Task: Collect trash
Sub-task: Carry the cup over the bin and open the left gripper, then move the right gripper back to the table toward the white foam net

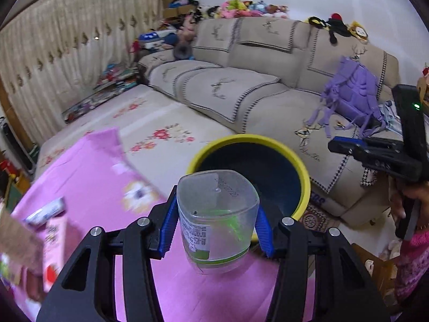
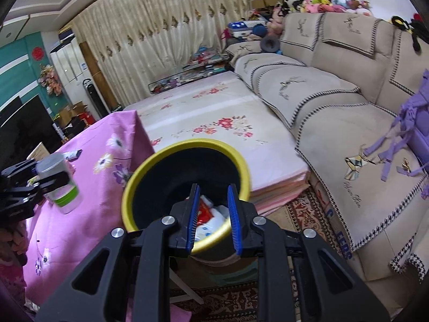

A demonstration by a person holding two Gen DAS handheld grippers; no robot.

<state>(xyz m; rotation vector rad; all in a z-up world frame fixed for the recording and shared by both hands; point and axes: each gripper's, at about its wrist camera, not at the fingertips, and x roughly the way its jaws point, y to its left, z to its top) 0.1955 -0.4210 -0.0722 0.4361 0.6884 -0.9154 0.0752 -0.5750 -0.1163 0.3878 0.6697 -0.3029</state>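
Behind everything runs a beige sofa with a purple backpack on it, and a flowered mat lies on the floor in front. Near me the pink tablecloth is smeared with blur in my left view, and the small things at its left edge are too soft to name.

My left tongs are clamped on a clear plastic cup with a green band, both blue pads pressed to its sides, held above the cloth just beside the yellow-rimmed bin. I cannot read the cup's label.

My right tongs stand parted and hold nothing, hanging over the bin's mouth. Their fingers cover part of the bin's inside; between them I see red and white wrappers at the bottom, half hidden.
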